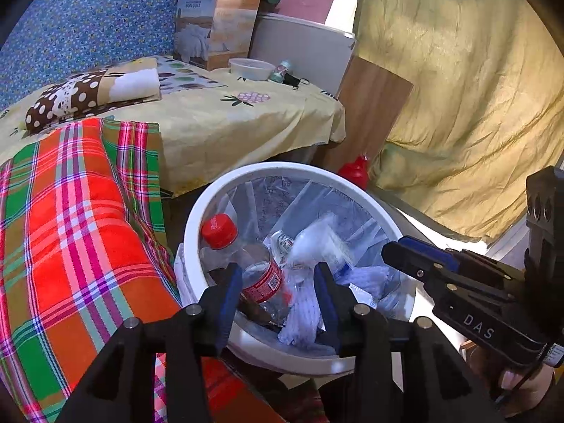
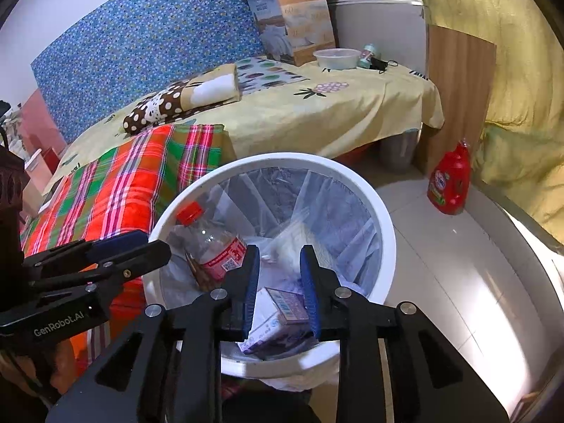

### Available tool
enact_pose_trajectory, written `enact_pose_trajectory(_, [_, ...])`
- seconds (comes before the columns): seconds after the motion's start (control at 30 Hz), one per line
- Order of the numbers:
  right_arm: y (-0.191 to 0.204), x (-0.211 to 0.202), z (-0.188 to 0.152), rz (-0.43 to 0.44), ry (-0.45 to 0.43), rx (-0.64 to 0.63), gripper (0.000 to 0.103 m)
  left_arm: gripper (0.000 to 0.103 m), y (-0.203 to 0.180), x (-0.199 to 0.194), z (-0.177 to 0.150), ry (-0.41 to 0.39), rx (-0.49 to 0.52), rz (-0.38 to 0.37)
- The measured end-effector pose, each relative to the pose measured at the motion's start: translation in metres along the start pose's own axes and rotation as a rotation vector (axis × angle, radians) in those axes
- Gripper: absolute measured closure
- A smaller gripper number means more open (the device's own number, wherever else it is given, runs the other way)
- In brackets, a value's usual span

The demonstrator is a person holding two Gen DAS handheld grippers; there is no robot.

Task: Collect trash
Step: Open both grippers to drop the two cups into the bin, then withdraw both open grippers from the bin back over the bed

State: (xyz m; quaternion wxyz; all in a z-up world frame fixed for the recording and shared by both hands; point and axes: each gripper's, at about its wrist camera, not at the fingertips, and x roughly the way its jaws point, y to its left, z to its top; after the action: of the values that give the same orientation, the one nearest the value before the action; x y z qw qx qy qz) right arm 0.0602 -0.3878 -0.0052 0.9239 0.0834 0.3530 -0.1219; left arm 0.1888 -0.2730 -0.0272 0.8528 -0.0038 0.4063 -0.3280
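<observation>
A white trash bin (image 1: pixel 197 218) lined with a clear bag stands beside the bed; it also shows in the right wrist view (image 2: pixel 384 218). Inside lie a clear plastic bottle (image 1: pixel 253 264) with a red cap and label, crumpled white tissue (image 1: pixel 299 310) and, in the right wrist view, a small purple-white carton (image 2: pixel 278 313) and the bottle (image 2: pixel 215 243). A blurred white piece of trash (image 1: pixel 317 239) is in mid-air over the bin. My left gripper (image 1: pixel 278 289) is open above the bin. My right gripper (image 2: pixel 278 275) is open above the bin, nothing between its fingers.
A bed with a yellow sheet (image 1: pixel 225 120), a plaid blanket (image 1: pixel 77 232) and a dotted pillow (image 1: pixel 70 98) is to the left. A plastic bowl (image 1: pixel 251 68) and a box (image 1: pixel 215 24) sit at its far end. A red detergent bottle (image 2: pixel 449 183) stands on the floor.
</observation>
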Motion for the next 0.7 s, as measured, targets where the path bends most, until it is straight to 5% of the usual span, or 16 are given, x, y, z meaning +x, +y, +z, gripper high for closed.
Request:
enact_pose_trajectory(0.4, [0.018, -0.025, -0.008, 0.021, -0.038, -0.016, 0.076, 0.061, 0.0, -0.038, -0.014, -0.041, -0.012, 0.023])
enact_pose_trajectory(0.53, [0.026, -0.036, -0.014, 0.035, -0.06, -0.017, 0.063, 0.061, -0.002, -0.057, -0.023, -0.057, -0.015, 0.046])
enact_pose_trajectory(0.7, [0.038, -0.045, -0.022, 0.042, -0.067, -0.043, 0.063, 0.061, -0.001, -0.081, -0.04, -0.071, -0.024, 0.071])
